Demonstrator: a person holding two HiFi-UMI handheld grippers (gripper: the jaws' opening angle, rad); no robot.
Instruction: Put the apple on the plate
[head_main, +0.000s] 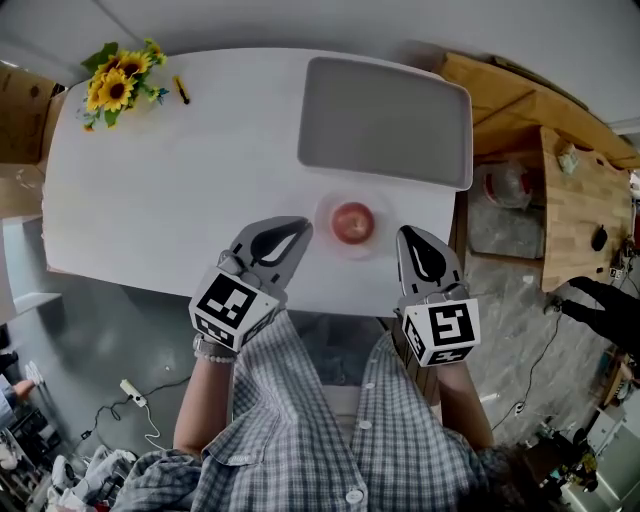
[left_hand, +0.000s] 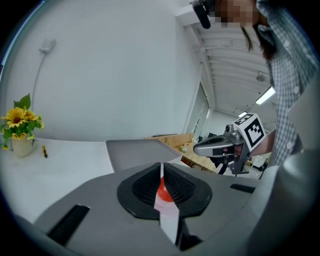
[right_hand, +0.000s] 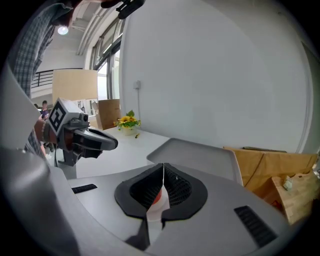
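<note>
Grippers, two, grey moulded plastic with black ribbed pads and a marker cube each: left gripper (head_main: 298, 227) and right gripper (head_main: 409, 236), both closed tight and holding nothing, at the near table edge. Apple (head_main: 352, 221), one, round, glossy red, between and just beyond their tips, resting on a pale round plate (head_main: 325, 212). Table (head_main: 180, 190), one, white, smooth, round-cornered. Tray (head_main: 385, 120), one, grey, matt, rectangular, behind the apple. Sunflowers (head_main: 118, 80), one bunch, far left corner; pen (head_main: 182, 89), one, beside them.
</note>
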